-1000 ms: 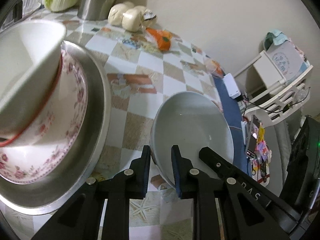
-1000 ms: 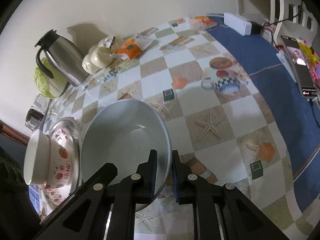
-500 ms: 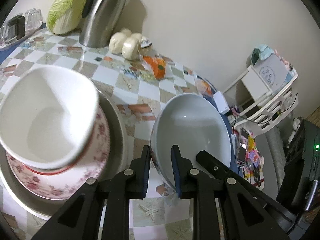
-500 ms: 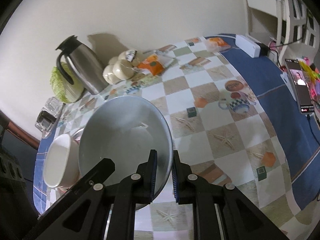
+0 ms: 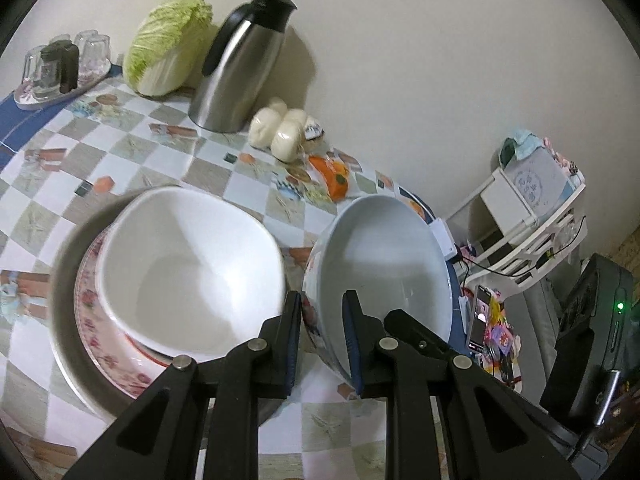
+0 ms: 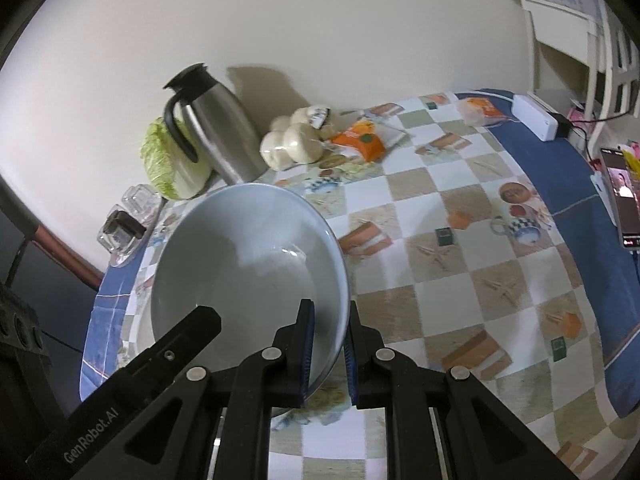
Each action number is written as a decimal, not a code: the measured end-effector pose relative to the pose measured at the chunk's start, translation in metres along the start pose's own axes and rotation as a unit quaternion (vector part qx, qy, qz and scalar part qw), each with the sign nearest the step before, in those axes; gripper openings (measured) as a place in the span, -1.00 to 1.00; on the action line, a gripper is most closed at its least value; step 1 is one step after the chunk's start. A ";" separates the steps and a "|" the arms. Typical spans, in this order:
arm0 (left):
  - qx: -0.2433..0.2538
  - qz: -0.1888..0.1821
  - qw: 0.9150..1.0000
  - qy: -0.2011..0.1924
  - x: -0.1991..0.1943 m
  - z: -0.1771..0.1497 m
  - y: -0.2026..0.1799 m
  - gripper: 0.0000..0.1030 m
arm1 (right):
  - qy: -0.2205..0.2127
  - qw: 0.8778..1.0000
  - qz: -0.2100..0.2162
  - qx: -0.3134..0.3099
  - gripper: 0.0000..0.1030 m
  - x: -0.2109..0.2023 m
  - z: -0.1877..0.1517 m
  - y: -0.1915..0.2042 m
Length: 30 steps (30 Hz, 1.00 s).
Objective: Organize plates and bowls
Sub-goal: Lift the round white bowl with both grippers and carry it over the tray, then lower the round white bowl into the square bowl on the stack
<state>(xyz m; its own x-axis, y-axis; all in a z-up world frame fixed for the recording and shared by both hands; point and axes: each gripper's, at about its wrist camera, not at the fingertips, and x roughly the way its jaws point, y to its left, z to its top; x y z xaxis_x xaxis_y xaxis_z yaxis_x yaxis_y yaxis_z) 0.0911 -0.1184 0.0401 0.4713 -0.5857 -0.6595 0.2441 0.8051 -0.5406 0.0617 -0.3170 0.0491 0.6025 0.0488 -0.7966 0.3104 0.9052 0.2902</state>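
A large pale bowl with a floral outside (image 5: 384, 264) hangs tilted above the table, held from both sides. My left gripper (image 5: 320, 320) is shut on its left rim, one pad inside and one outside. My right gripper (image 6: 330, 332) is shut on the opposite rim of the same bowl (image 6: 248, 264). Just left of it a smaller white bowl (image 5: 188, 268) sits in a floral plate (image 5: 104, 344) on a metal plate (image 5: 64, 280). In the right wrist view the large bowl hides that stack.
Along the wall stand a steel jug (image 5: 240, 68), a cabbage (image 5: 168, 44), bagged buns (image 5: 280, 132), an orange packet (image 5: 336, 176) and a tray of glasses (image 5: 60, 68). A phone (image 6: 622, 196) and a white box (image 6: 536, 120) lie at the right edge. A white rack (image 5: 532, 208) stands beyond.
Both grippers have raised the large bowl off the table and carried it toward the stack. The stack now shows from above instead of from the side.
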 end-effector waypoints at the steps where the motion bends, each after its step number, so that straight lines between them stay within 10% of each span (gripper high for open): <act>1: 0.000 0.001 1.000 -0.002 -0.003 0.001 0.002 -0.58 | 0.000 1.000 0.002 -0.002 -0.71 0.000 0.000 0.003; 30: -0.030 0.033 0.998 -0.039 -0.047 0.026 0.068 -0.58 | 0.007 0.997 0.043 -0.065 -0.68 0.020 -0.016 0.090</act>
<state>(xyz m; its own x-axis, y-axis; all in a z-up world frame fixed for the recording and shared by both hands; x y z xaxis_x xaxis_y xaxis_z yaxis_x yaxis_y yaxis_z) 0.1075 -0.0341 0.0479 0.5504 -0.5201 -0.6531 0.1594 0.8333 -0.5293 0.0900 -0.2277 0.0514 0.6127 0.1330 -0.7791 0.1598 0.9445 0.2869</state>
